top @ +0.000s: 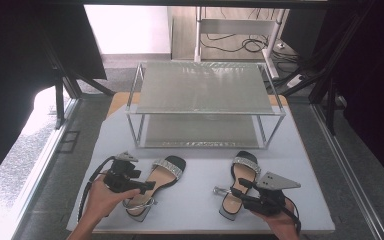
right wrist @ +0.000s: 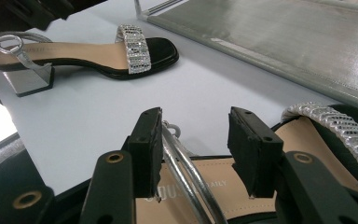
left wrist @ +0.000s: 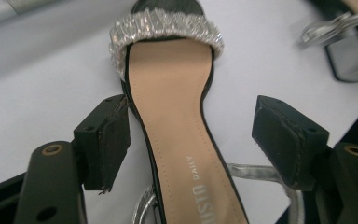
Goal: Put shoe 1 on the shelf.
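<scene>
Sandals lie side by side on the near half of the desk (top: 200,200), in front of a two-tier rack (top: 205,102) that stands at the far side. At the left, the left tool (top: 147,186) hovers low over the left sandal (top: 159,182); in the left gripper view its jaws are spread wide, one on each side of the tan insole, touching nothing that I can see. To the right, the right tool (top: 245,196) sits over the heel end of the right sandal (top: 240,185), its jaws likewise apart, with the silver ankle strap (right wrist: 186,172) running up between them, against the left jaw's pad.

Both hands seem to be at the grasping step. Next, each tool would need to close on its sandal, the left across the narrow waist of the sole, the right on the strap or heel, then lift toward the rack.

The left sandal's heel is cut off in the left gripper view, and whether the right tool's strap is truly gripped is hard to judge.
</scene>
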Demonstrator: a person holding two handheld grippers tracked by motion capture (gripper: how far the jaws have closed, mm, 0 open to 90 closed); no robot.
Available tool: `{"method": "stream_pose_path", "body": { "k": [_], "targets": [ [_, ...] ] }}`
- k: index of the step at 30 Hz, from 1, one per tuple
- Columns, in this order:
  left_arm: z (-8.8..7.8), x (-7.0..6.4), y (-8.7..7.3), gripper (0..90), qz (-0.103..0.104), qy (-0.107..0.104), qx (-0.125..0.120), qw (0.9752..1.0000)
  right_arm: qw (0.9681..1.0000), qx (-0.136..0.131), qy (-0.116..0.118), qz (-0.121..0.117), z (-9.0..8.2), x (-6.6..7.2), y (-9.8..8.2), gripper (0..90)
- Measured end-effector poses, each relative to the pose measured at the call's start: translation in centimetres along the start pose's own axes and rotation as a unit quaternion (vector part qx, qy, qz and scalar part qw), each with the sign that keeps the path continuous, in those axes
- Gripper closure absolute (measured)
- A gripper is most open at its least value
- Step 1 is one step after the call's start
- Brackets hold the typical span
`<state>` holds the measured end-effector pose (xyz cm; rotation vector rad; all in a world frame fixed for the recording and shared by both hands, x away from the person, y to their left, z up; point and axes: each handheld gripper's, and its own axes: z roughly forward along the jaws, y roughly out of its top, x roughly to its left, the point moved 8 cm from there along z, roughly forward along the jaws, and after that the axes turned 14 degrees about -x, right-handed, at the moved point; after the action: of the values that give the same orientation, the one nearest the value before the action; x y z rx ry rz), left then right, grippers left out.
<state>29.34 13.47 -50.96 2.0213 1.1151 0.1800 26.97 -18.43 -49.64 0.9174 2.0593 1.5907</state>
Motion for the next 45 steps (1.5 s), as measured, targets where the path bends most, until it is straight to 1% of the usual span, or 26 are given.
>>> {"method": "stream_pose_path", "body": {
  "k": [1,2,3,4,5,7,8,10,12,13,16,17,18,19,20,21,22,23,28,30,33,37,39,42,45],
  "targets": [
    [0.0,0.0,0.0,27.2,0.0,0.0,0.0,1.0,1.0,0.0,0.0,-0.001,0.0,0.0,0.0,54.8],
    [0.4,0.0,-0.2,26.7,0.001,0.003,0.01,0.9999,1.0,0.0,-0.001,-0.002,0.0,0.0,0.0,54.7],
    [1.2,0.0,-0.7,26.2,0.007,0.012,0.033,0.9994,1.0,0.0,-0.002,-0.003,0.0,0.0,0.0,54.6],
    [1.5,0.1,-0.9,25.9,0.007,0.015,0.043,0.9989,1.0,0.0,-0.003,-0.004,-0.1,0.0,0.0,54.6],
    [1.5,0.1,-0.9,25.5,0.007,0.015,0.043,0.9989,1.0,0.0,-0.003,-0.004,-0.1,0.0,0.0,54.6],
    [2.4,0.2,-1.6,24.6,0.008,0.029,0.067,0.9973,1.0,0.002,-0.004,-0.005,0.0,0.1,-0.1,54.3],
    [2.4,0.2,-1.6,24.3,0.008,0.029,0.067,0.9973,1.0,0.002,-0.004,-0.005,0.0,0.1,-0.1,54.3],
    [3.1,0.1,-2.3,24.2,0.007,0.036,0.091,0.9952,0.9999,0.007,-0.005,-0.009,0.1,0.1,-0.3,54.0],
    [3.5,0.0,-2.5,24.6,0.006,0.041,0.099,0.9942,0.9999,0.01,-0.006,-0.011,0.2,0.1,-0.5,53.8],
    [3.5,0.0,-2.5,24.9,0.006,0.041,0.099,0.9942,0.9999,0.01,-0.006,-0.011,0.2,0.1,-0.5,53.8],
    [4.1,-0.2,-2.8,25.9,0.001,0.042,0.113,0.9927,0.9998,0.014,-0.007,-0.009,0.3,0.1,-0.7,53.5],
    [4.4,-0.4,-3.0,27.6,0.004,0.045,0.126,0.991,0.9998,0.014,-0.008,-0.011,0.3,0.2,-0.7,53.4],
    [4.5,-0.5,-3.0,28.0,0.004,0.05,0.13,0.9902,0.9998,0.015,-0.009,-0.012,0.3,0.3,-0.7,53.4],
    [4.5,-0.5,-3.0,29.5,0.004,0.05,0.13,0.9902,0.9998,0.015,-0.009,-0.012,0.3,0.3,-0.7,53.4],
    [4.6,-0.4,-3.0,31.0,0.003,0.053,0.133,0.9896,0.9998,0.014,-0.008,-0.011,0.3,0.4,-0.7,53.3],
    [4.7,-0.4,-2.9,31.0,-0.001,0.055,0.134,0.9895,0.9998,0.014,-0.008,-0.011,0.3,0.4,-0.7,53.3],
    [4.6,-0.3,-2.9,34.7,-0.001,0.056,0.135,0.9892,0.9998,0.014,-0.008,-0.012,0.3,0.4,-0.8,53.2],
    [4.6,-0.1,-2.9,36.2,-0.008,0.059,0.133,0.9893,0.9998,0.015,-0.007,-0.011,0.3,0.4,-0.8,53.1],
    [4.6,-0.1,-2.9,36.8,-0.013,0.064,0.129,0.9895,0.9998,0.014,-0.007,-0.008,0.3,0.2,-0.8,53.0],
    [4.6,-0.1,-2.9,36.9,-0.015,0.068,0.13,0.9891,0.9999,0.014,-0.008,-0.006,0.3,0.1,-0.8,53.0],
    [4.7,-0.1,-2.8,38.1,-0.01,0.076,0.134,0.9879,0.9999,0.013,-0.01,-0.003,0.2,-0.1,-0.8,53.0],
    [4.7,-0.2,-2.8,39.2,-0.014,0.083,0.133,0.9876,0.9999,0.011,-0.012,-0.003,0.0,-0.2,-0.7,53.0],
    [4.6,-0.1,-2.8,39.8,-0.015,0.083,0.13,0.988,0.9999,0.01,-0.013,-0.001,0.0,-0.3,-0.7,53.0],
    [4.6,-0.1,-2.8,40.2,-0.017,0.085,0.129,0.9878,0.9999,0.009,-0.015,0.001,-0.1,-0.4,-0.6,53.0],
    [4.5,0.0,-2.7,41.0,-0.014,0.086,0.129,0.9879,0.9998,0.007,-0.017,0.002,-0.2,-0.5,-0.6,53.0]
  ]
}}
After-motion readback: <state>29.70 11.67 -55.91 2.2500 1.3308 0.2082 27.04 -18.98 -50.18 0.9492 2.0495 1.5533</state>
